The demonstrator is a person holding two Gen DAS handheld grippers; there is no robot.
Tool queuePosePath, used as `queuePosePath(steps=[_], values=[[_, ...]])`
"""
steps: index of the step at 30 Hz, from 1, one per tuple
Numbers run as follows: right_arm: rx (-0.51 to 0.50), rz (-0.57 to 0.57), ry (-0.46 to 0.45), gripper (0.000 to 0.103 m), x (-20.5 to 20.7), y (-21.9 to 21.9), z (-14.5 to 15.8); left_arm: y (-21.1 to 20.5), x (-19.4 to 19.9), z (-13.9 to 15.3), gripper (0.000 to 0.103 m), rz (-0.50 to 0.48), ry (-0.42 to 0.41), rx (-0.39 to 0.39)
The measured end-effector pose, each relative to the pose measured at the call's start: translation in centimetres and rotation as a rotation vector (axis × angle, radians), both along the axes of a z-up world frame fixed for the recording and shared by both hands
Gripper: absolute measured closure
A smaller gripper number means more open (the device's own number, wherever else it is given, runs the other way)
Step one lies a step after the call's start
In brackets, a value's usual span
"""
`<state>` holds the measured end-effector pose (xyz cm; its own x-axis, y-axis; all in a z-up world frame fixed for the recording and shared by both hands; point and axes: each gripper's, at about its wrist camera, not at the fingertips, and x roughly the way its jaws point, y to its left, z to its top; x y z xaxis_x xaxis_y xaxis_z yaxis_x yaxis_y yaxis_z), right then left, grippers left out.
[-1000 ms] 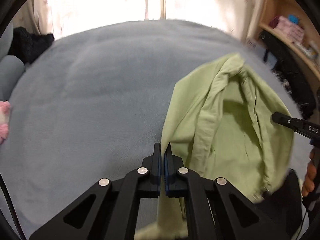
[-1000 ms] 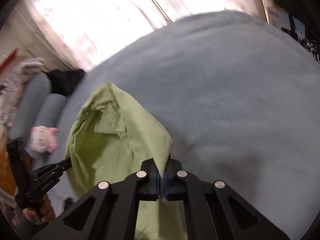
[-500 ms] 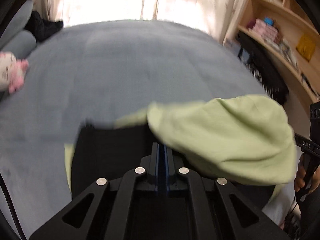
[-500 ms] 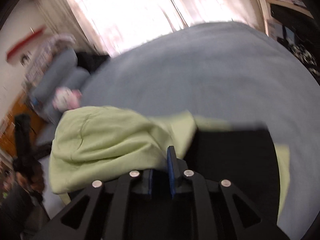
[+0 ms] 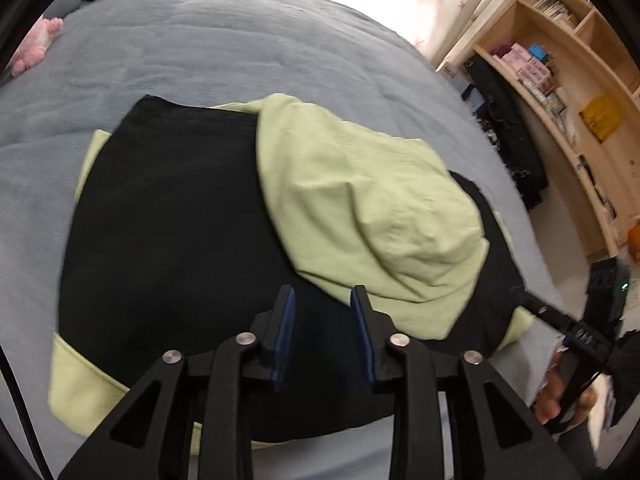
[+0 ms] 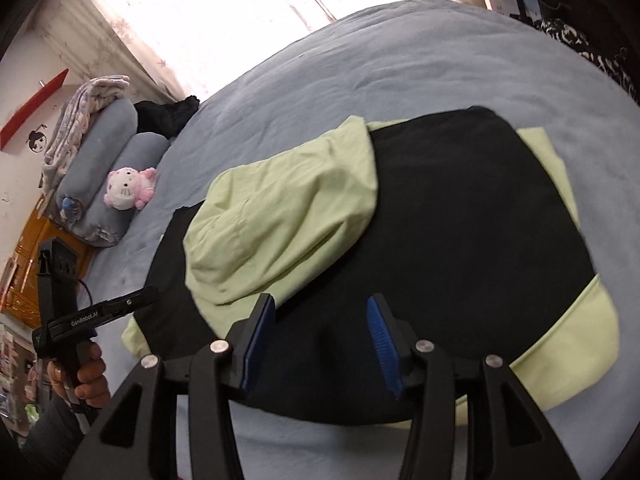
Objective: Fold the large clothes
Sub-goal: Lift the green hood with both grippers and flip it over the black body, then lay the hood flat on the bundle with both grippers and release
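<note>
A large black and light green garment lies spread on the grey-blue bed (image 5: 200,40). Its black body (image 5: 168,220) faces up, and a light green part (image 5: 360,200) is folded over onto it. My left gripper (image 5: 322,300) hovers just short of that green part's near edge, its jaws opening over black cloth with nothing between them. In the right wrist view the same green part (image 6: 288,208) lies on the black body (image 6: 460,220). My right gripper (image 6: 320,308) is also opening and empty, its left finger beside the green edge. Each gripper shows at the other view's side: right (image 5: 520,294), left (image 6: 150,294).
Two grey pillows (image 6: 100,184) and a pink plush toy (image 6: 128,188) lie at the bed's head, with a dark cloth (image 6: 168,114) behind them. A wooden shelf unit (image 5: 560,60) stands along the bed's right side. Curtains (image 6: 200,12) hang behind the bed.
Both grippers carried the green part across onto the black body, then let it go. Their jaws went from shut on the cloth to apart, and the garment now lies flat.
</note>
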<state>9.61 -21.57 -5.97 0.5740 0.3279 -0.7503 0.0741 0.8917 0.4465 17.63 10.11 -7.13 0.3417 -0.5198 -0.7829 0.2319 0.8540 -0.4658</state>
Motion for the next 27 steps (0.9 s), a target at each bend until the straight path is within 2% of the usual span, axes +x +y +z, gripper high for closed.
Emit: queuePosePath(steps=[4,7,10,15,16,17,18,19,20,23,24,25,27], values=[[0.015,0.031,0.016,0.054,0.5,1.7,-1.1,-1.1,0.4,-0.9,0.059,0.003,0.018,-0.088],[0.038,0.037,0.031,0.054,1.4,2.1,-2.1,-1.6,1.2,-2.8,0.058,0.032,0.059,-0.119],[0.075,0.031,0.045,0.054,2.9,2.3,-3.2,-1.7,2.4,-4.9,0.058,0.061,0.112,-0.181],[0.165,-0.025,0.031,0.055,4.9,1.9,-4.6,-2.7,3.7,-7.5,0.055,0.130,0.116,-0.286],[0.178,-0.038,0.039,0.057,5.4,2.1,-4.9,-2.8,3.8,-7.7,0.056,0.151,0.116,-0.300],[0.185,-0.040,0.040,0.075,5.7,2.3,-5.0,-3.1,3.8,-7.9,0.057,0.172,0.116,-0.305],[0.190,-0.036,0.049,0.093,5.9,2.6,-5.1,-3.3,3.8,-7.8,0.072,0.190,0.115,-0.299],[0.190,-0.039,0.058,0.094,6.0,2.8,-5.1,-3.7,3.8,-7.7,0.089,0.194,0.122,-0.280],[0.197,-0.053,0.070,0.095,5.9,3.0,-5.0,-4.0,3.7,-7.4,0.094,0.202,0.127,-0.251],[0.274,-0.064,0.095,0.096,5.0,3.2,-4.0,-4.6,3.0,-5.2,0.097,0.225,0.117,-0.138],[0.285,-0.063,0.095,0.096,4.6,3.2,-3.8,-5.3,2.7,-4.5,0.097,0.217,0.119,-0.046],[0.272,-0.061,0.109,0.096,4.3,3.4,-3.8,-5.9,2.5,-4.5,0.097,0.207,0.138,0.019],[0.203,-0.061,0.174,0.094,3.9,3.8,-5.3,-7.1,2.7,-5.6,0.096,0.187,0.186,0.086]])
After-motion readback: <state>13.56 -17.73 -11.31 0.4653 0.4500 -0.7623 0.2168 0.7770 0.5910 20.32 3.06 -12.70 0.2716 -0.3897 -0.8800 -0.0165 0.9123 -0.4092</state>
